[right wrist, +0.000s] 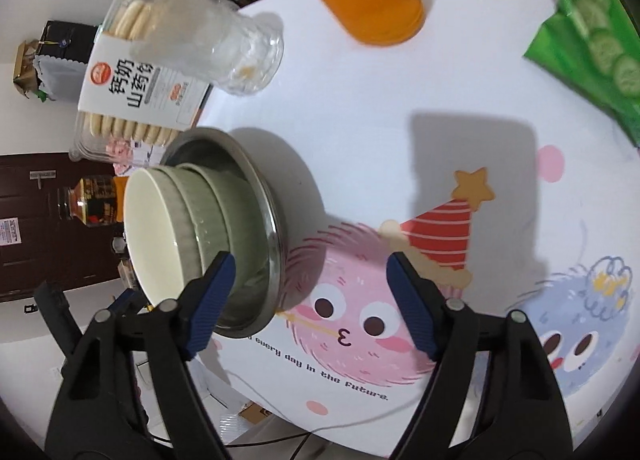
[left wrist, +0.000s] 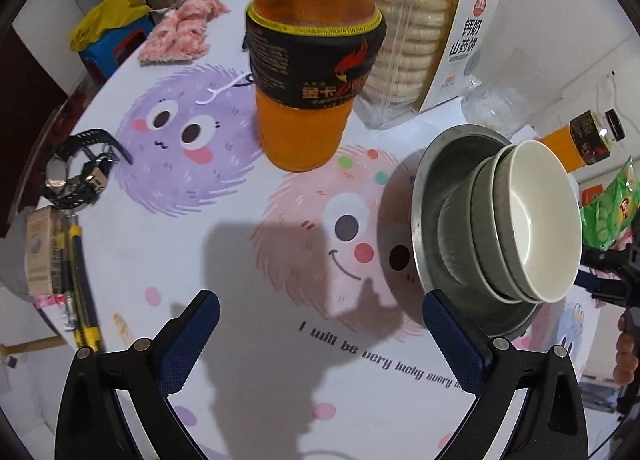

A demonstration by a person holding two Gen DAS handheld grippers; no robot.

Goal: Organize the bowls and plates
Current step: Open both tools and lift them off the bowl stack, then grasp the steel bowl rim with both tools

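On the round white tabletop (left wrist: 248, 340) printed with fuzzy cartoon faces, a shallow stainless-steel dish (left wrist: 430, 196) sat with a stack of grey-green ceramic bowls (left wrist: 486, 220) nested inside it, the topmost bowl cream-white within (left wrist: 536, 220). The stack lay near the table's edge, with the tall bottle of orange drink (left wrist: 308, 72) and the boxed tray of pale round biscuits (left wrist: 416, 48) beyond it.

Both claws were spread wide and held nothing. The left claw (left wrist: 320, 332) hovered over bare cloth with the dish just beside its right finger; the right claw (right wrist: 310, 300) hung on the stack's other side, its left finger (right wrist: 212, 300) crossing in front of the dish rim (right wrist: 272, 260), though I could not tell whether it touched.

To my eye the stacking looked nearly finished, and the step in hand seemed to be settling or shifting the whole pile. Doing it well would call for gripping the steel rim rather than the top bowl, keeping the dish level, and moving slowly so the loose bowls did not slide.

The bowls' mouths opened upward, away from the cloth, and the stack's long axis ran straight up from the dish. From both wrist views it read as leaning sideways, but that was the cameras' slant.

A clear ribbed glass (right wrist: 240, 56) stood near the biscuits.
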